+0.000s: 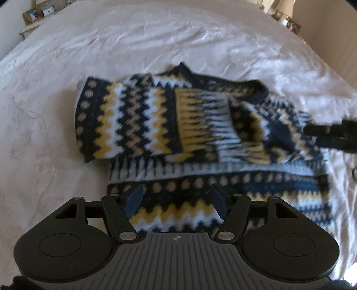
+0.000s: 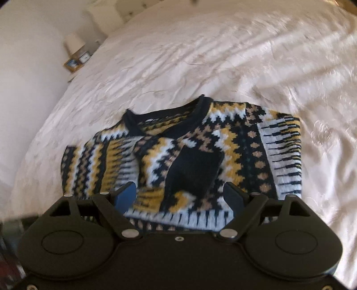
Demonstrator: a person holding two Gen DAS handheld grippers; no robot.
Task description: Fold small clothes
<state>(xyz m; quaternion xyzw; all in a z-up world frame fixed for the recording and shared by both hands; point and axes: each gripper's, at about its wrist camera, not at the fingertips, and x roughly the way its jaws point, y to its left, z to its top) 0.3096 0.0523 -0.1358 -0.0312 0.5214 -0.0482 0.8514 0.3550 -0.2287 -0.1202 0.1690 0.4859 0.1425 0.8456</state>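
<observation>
Left claw (image 1: pixel 176 201): jaws apart, nothing pinched; the sweater's (image 1: pixel 200 125) near hem lies between and just under the blue pads.
Right claw (image 2: pixel 180 196): jaws wide, gripping nothing, over the near hem at the other side.
Nearer hand: I judge both about equally close.
Sweater: on the white bedspread (image 1: pixel 156 44), sleeves folded in.
Long axis: hem nearest, collar (image 2: pixel 169 120) pointing away.

White rumpled bedspread (image 1: pixel 156 40), framed pictures (image 1: pixel 31 14) on bedside table (image 1: pixel 28 30), lamp (image 2: pixel 72 43)
</observation>
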